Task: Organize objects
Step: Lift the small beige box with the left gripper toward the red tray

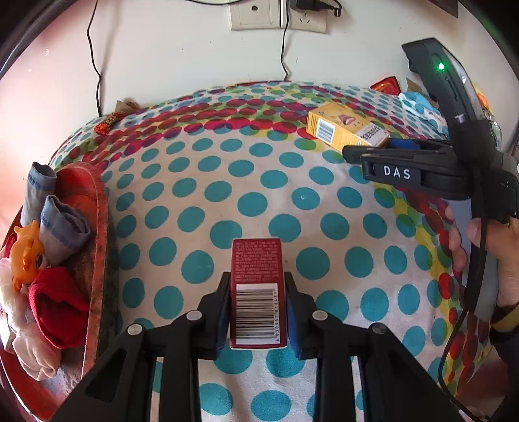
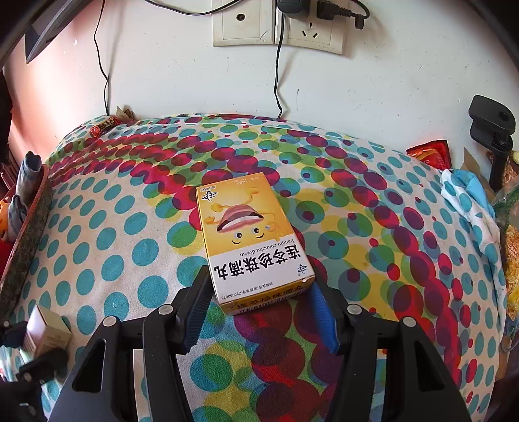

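While the left wrist view looks down on a dotted tablecloth [image 1: 227, 181], the left gripper [image 1: 258, 311] is clamped on a dark red carton [image 1: 258, 285] with a barcode label, its blue pads pressing both long sides; the carton's far end points out over the cloth, and whether it is lifted or resting I cannot tell. At the left edge sits a red tray [image 1: 99, 227] that already holds rolled denim socks [image 1: 61, 224], a small doll [image 1: 29, 259] and red cloth, so some sorting looks done, and I judge this carton may be bound there too. Farther off, the right gripper [image 1: 366, 152], held in a person's hand [image 1: 486, 240], reaches toward a yellow medicine box [image 1: 343, 126] lying flat; from here its grip cannot be read. From the right wrist view that gap is filled: the right gripper [image 2: 259, 302] straddles the near end of the yellow medicine box [image 2: 249, 237], the left pad about touching its corner and the right pad just beside it, not visibly squeezing, so I take the jaws as released around it and the box still to be picked up. This view also shows the wall sockets [image 2: 275, 29] and clutter at the right edge of the tablecloth [image 2: 389, 227], plus the tray's rim [image 2: 29, 224], while the red carton appears only as a pale blur at lower left.
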Demonstrator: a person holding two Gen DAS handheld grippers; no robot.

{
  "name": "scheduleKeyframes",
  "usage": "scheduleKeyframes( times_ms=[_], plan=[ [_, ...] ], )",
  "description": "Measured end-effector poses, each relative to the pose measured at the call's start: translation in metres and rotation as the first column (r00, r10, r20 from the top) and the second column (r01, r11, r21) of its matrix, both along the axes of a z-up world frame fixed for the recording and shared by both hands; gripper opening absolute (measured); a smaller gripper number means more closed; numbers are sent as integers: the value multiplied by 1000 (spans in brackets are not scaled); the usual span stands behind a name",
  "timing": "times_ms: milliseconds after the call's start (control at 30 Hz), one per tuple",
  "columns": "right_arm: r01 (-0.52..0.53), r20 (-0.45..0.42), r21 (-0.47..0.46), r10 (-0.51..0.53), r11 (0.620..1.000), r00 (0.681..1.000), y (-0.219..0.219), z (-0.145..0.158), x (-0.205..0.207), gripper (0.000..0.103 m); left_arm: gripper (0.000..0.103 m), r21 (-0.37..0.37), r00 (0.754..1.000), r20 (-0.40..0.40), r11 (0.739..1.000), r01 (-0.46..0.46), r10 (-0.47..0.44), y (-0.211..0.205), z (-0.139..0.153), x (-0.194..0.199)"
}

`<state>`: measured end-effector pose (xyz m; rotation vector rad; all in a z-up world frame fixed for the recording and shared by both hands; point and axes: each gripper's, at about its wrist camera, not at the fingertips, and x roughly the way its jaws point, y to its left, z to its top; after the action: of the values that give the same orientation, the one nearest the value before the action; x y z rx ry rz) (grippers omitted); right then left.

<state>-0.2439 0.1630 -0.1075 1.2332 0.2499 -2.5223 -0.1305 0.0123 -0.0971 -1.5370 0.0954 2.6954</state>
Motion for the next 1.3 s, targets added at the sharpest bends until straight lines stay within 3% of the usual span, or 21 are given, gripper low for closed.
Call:
scheduleKeyframes(
  times_ms=[633, 1033, 1300],
  plan=[
    [1, 0, 1, -1, 1000, 1000, -2, 0, 1, 54, 29, -102, 999, -52, 995, -17, 11, 1, 22, 36],
    [2, -1, 2, -2, 1000, 1000, -1, 0, 1, 54, 29, -62, 997, -71, 998, -25, 21, -19, 44, 53],
    [2, -1, 1, -2, 1000, 1000, -1, 0, 1, 54, 29, -79, 992, -118, 996, -49, 39, -34, 68, 58]
  ],
)
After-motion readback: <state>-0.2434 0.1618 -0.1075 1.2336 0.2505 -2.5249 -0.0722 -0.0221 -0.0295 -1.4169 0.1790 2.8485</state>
